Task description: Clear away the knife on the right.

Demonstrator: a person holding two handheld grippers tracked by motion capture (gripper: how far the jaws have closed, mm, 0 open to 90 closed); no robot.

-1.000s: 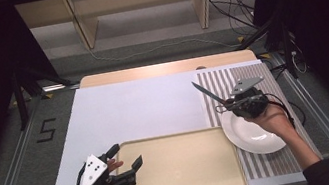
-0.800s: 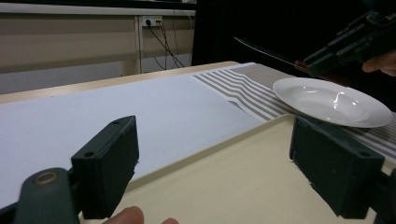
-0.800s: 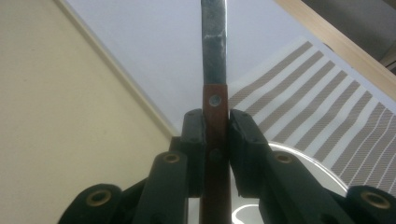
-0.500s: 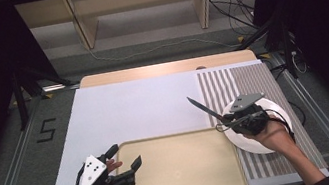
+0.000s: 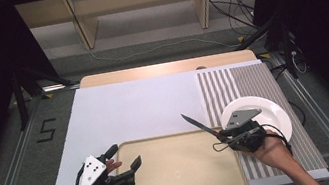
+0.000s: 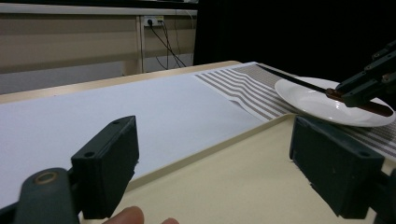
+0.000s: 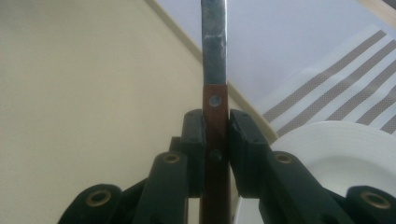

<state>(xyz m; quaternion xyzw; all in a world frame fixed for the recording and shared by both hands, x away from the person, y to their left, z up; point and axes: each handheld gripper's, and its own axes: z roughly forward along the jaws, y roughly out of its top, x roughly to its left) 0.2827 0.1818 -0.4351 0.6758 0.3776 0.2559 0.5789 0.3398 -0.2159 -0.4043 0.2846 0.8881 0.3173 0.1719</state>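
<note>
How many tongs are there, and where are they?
2. The left tongs sit open over the near-left corner of the beige tray. The right tongs are by the white plate, shut on a knife.

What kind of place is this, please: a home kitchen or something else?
Probably a recording lab, not a kitchen: dark curtains surround the table, loose cables lie on the floor behind, and a "5" is marked beside it.

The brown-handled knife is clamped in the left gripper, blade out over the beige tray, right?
Not quite: the right gripper is the one shut on the brown-handled knife, as the right gripper view shows. Its blade does reach over the beige tray.
</note>
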